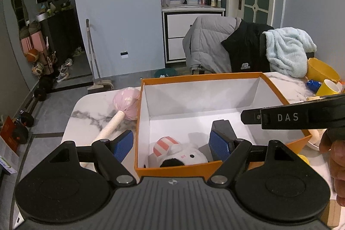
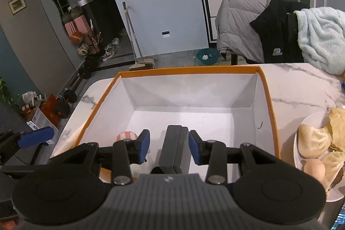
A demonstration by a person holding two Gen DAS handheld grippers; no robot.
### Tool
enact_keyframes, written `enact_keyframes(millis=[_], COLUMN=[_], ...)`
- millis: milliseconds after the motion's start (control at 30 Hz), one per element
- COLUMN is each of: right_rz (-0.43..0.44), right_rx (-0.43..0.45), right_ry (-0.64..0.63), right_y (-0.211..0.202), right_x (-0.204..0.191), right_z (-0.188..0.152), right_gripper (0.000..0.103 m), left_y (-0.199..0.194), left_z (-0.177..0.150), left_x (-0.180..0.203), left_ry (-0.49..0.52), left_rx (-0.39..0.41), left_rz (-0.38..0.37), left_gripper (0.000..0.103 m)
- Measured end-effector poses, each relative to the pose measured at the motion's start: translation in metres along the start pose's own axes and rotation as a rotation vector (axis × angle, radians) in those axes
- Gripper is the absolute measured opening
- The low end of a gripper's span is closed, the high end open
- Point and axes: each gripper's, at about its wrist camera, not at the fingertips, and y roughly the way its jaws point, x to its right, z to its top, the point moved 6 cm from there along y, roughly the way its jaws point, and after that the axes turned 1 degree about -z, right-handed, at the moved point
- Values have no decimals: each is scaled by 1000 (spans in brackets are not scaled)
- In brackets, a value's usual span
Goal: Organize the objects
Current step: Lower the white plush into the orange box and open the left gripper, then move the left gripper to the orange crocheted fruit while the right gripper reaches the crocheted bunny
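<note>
We hold our left gripper (image 1: 170,144) low in the left wrist view, its jaws spread wide. Its left blue pad (image 1: 123,144) hangs outside the orange cardboard box with white inner walls (image 1: 262,79), above the white marble counter (image 1: 90,109); the other pad sits inside the box. Nothing is between them but air and the box's near left wall, which neither pad visibly touches.

Below the jaws, in the near left corner of the box, lies a white plush toy with a pink-and-white striped ear (image 1: 179,153). At the centre of the frame, a black rectangular block (image 1: 222,128) stands in the box.

Outside the box, at centre left, a pink cloth-headed mallet with a cream ribbed handle (image 1: 120,113) rests on the counter, its head just beside the box wall.

In the right wrist view our right gripper (image 2: 169,147) sits bottom centre, jaws partly parted around the black block (image 2: 173,149). A narrow gap shows on each side between block and pads, so they flank it without pressing. The striped toy (image 2: 127,135) peeks out to the left of the jaws.

At the right edge of that view a white plate of pale steamed buns (image 2: 310,141) sits on the counter beside the box.
</note>
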Motion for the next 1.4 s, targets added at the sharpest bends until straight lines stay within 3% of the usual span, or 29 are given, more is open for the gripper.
enact_keyframes(millis=[167,300,667,867,1133,1400], right_rz=[3,-17,20,34,44,50], right_rx=[17,39,50,47,-41,-132], right_ry=[-26,-49,-129,-203,-233,-276], right_y=[-17,-33,-64,-81,-88,-78], right_x=[-5,-9,-38,-54,-44,-42], right_z=[-1,-4,-31,-63,-117,-163], right_gripper=[43,53,53,53,53,54], left_y=[-16,-31,-60,-65,-72,-73], left_z=[-1,-5,-30,-51,-90,-144], left_x=[1,1,-3,-4,-6,3], left_ry=[6,11,24,41,33,106], left_rx=[17,31,34,6,-75,-146], left_rz=[-21,-50,-112,-141,-205,-260], left_gripper=[92,92,92,93,93,93])
